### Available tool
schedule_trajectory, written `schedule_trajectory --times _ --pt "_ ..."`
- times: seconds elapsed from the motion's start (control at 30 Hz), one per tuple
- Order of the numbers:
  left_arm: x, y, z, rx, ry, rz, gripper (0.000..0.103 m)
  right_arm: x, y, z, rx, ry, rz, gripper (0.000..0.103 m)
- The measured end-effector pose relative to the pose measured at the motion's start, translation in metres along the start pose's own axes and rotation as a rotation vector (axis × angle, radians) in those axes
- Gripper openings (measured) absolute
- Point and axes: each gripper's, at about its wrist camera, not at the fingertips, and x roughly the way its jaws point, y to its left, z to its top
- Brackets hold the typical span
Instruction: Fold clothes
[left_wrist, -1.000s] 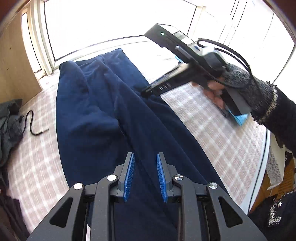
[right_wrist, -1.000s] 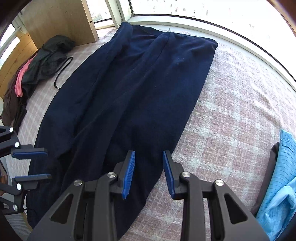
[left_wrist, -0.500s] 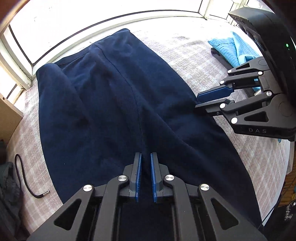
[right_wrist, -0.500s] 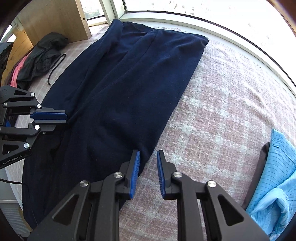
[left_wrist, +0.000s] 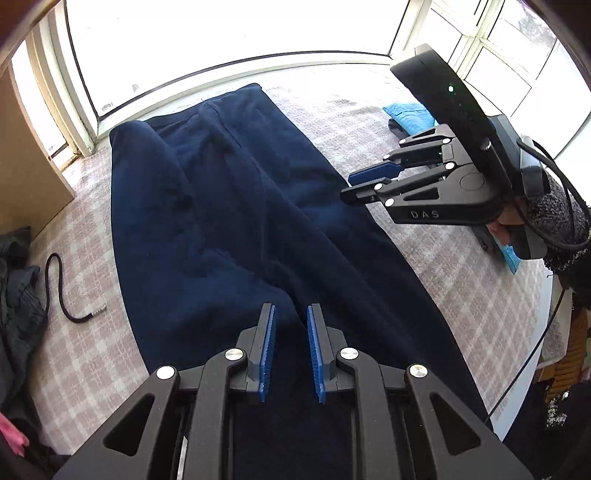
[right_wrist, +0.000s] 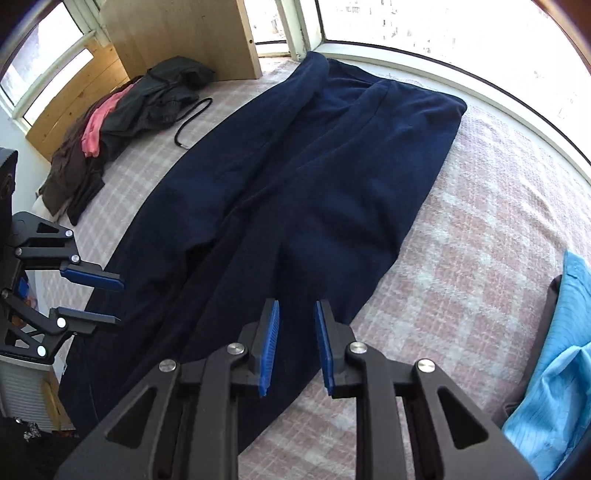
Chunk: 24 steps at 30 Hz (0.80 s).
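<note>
Your navy trousers (left_wrist: 236, 229) lie spread lengthwise on the checked bed cover (right_wrist: 461, 236), waistband toward the window, legs running back under both tools. Your left gripper (left_wrist: 290, 350) has just parted its fingers again and hangs over the cloth, gripping nothing. Your right gripper (right_wrist: 295, 347) stands slightly open above the trousers' right edge, its blue fingers (right_wrist: 269, 343) also empty.

Navy garment (right_wrist: 314, 177) on pink-white plaid blanket (right_wrist: 461, 229); light-blue striped shirt (right_wrist: 557, 369) right of right gripper (right_wrist: 295, 343), blue pads.
</note>
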Motion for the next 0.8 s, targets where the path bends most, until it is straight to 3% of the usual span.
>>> schedule_trajectory --times 0.1,0.23,0.43,0.47,0.53,0.73,0.8 --pt "-0.002 -0.024 -0.046 -0.026 0.037 -0.047 0.027 0.012 0.036 -0.025 -0.015 0.039 0.053 0.021" --pt "0.008 -0.046 -0.083 -0.067 0.058 -0.096 0.027 0.028 0.055 -0.04 0.027 0.054 0.036 0.021" --pt "0.027 -0.055 -0.08 -0.06 0.027 -0.062 0.026 0.031 0.064 -0.037 0.126 0.036 0.075 0.022" --pt "0.03 -0.056 -0.079 -0.048 0.022 -0.046 0.023 0.033 0.065 -0.038 0.133 0.041 0.069 0.023" --pt "0.031 -0.055 -0.079 -0.047 0.013 -0.038 0.002 0.037 0.065 -0.031 0.132 0.029 0.076 0.023" --pt "0.011 -0.047 -0.085 -0.101 -0.045 -0.017 0.002 0.035 0.07 -0.022 0.118 0.007 -0.069 0.023" --pt "0.005 -0.045 -0.087 -0.116 -0.062 -0.026 0.002 0.032 0.081 -0.015 0.083 -0.035 -0.014 0.024"
